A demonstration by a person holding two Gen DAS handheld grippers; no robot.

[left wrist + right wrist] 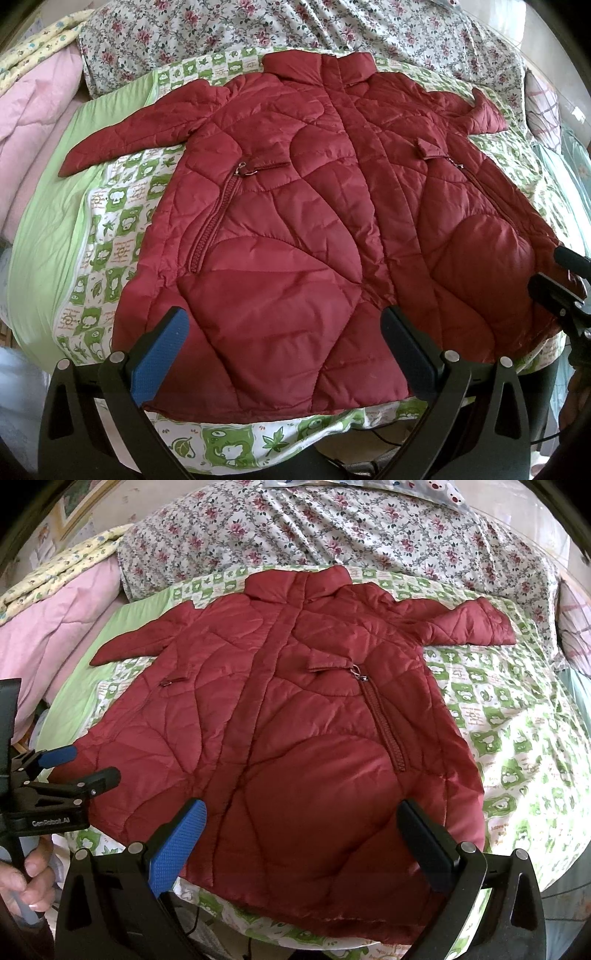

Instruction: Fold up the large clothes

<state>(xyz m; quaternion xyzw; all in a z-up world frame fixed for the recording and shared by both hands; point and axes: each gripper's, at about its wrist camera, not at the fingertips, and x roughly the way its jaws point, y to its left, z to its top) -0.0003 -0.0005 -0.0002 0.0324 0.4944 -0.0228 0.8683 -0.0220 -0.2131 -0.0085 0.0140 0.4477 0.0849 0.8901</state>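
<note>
A dark red quilted jacket (317, 206) lies spread flat, front up, on a green and white patterned sheet (110, 236), collar far, hem near. Both sleeves stick out sideways. It also shows in the right wrist view (295, 738). My left gripper (284, 350) is open and empty, hovering above the hem's left half. My right gripper (301, 843) is open and empty, above the hem's right half. In the left wrist view the right gripper (565, 280) shows at the jacket's right edge. In the right wrist view the left gripper (77, 764) shows at the jacket's left edge, held by a hand.
A floral quilt (295, 33) lies behind the collar. A pink blanket (33, 122) is piled at the far left. The bed's near edge runs just below the hem (258, 439). More patterned sheet (517, 738) lies to the jacket's right.
</note>
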